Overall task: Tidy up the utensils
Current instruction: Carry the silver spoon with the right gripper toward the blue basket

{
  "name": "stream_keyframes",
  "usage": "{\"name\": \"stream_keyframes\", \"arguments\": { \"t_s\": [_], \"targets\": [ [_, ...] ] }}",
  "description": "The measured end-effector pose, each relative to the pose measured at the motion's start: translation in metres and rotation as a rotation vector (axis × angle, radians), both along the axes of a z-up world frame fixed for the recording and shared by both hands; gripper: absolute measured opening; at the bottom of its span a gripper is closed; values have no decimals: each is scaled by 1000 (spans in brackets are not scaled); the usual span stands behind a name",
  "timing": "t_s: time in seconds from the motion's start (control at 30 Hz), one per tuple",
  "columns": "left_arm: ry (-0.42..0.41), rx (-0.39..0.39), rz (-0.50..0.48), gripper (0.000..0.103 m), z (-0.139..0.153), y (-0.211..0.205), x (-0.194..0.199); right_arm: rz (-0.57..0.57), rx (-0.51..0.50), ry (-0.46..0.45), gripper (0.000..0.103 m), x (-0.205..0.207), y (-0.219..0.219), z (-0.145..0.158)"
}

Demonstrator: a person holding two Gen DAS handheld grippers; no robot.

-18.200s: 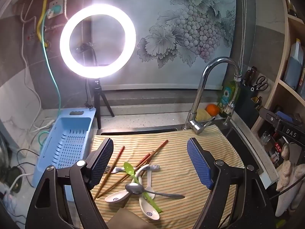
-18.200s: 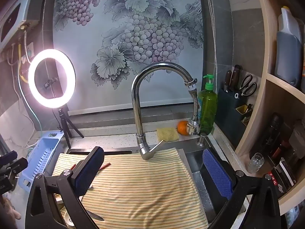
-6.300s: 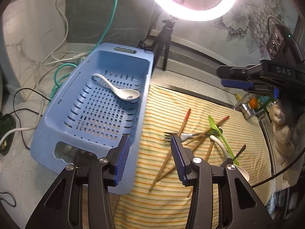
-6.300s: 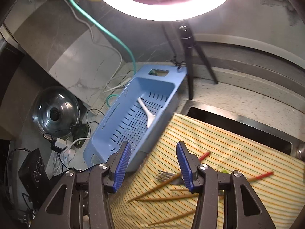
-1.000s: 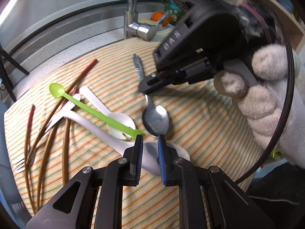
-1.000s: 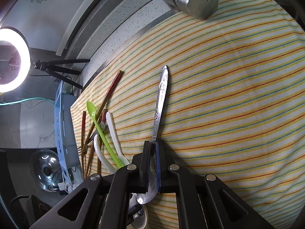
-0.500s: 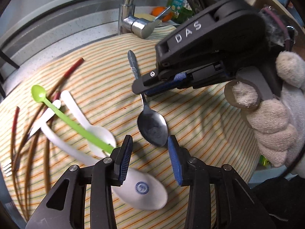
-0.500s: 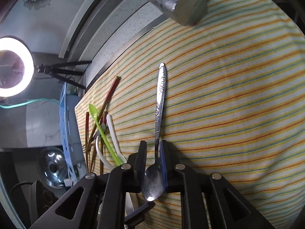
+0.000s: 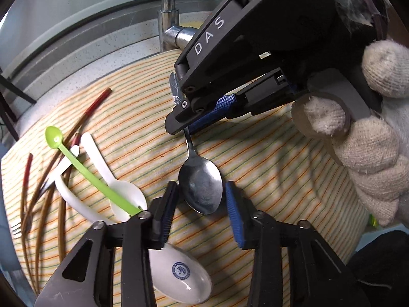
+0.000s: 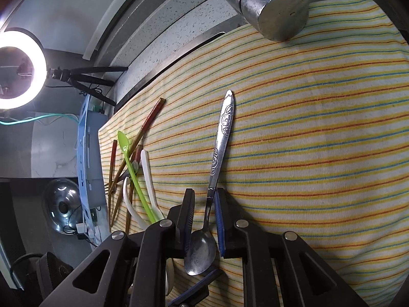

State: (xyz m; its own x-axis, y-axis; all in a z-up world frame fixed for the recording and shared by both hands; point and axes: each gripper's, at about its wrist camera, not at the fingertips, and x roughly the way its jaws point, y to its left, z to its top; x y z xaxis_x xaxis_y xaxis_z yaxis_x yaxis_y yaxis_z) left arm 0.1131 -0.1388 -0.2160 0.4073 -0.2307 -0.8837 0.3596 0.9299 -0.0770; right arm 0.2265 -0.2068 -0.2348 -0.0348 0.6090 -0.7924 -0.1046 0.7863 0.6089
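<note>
A metal spoon (image 9: 199, 176) lies on the striped cloth (image 9: 255, 168). Its bowl sits between the pads of my left gripper (image 9: 200, 186), whose jaws are closing, with a slim gap still showing on the right side. In the right wrist view the spoon's patterned handle (image 10: 223, 130) points away. Its thin neck runs between the pads of my right gripper (image 10: 204, 194), whose jaws are closing but do not press it. The left wrist view shows the right gripper (image 9: 179, 125) over the neck, held by a gloved hand (image 9: 370, 153).
A green plastic spoon (image 9: 76, 163), white ceramic spoons (image 9: 122, 189), red-tipped chopsticks (image 9: 87, 117) and a fork (image 9: 16, 229) lie on the cloth's left. A blue basket (image 10: 84, 153) stands past the cloth's left edge. The faucet (image 10: 276, 12) rises behind, near a ring light (image 10: 18, 69).
The right jaws, clamped on the spoon's neck a second ago, now stand slightly apart around it. The left gripper has opened and moved in around the spoon's bowl.
</note>
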Motion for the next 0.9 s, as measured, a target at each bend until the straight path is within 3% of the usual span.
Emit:
{"name": "stream_keyframes", "arguments": {
  "t_s": [0.43, 0.9],
  "targets": [
    [-4, -59, 13, 33, 1, 19, -11, -8, 18, -5, 6, -4, -4, 4],
    [-101, -75, 100, 33, 48, 82, -53, 73, 71, -81, 6, -19, 48, 50]
  ]
}}
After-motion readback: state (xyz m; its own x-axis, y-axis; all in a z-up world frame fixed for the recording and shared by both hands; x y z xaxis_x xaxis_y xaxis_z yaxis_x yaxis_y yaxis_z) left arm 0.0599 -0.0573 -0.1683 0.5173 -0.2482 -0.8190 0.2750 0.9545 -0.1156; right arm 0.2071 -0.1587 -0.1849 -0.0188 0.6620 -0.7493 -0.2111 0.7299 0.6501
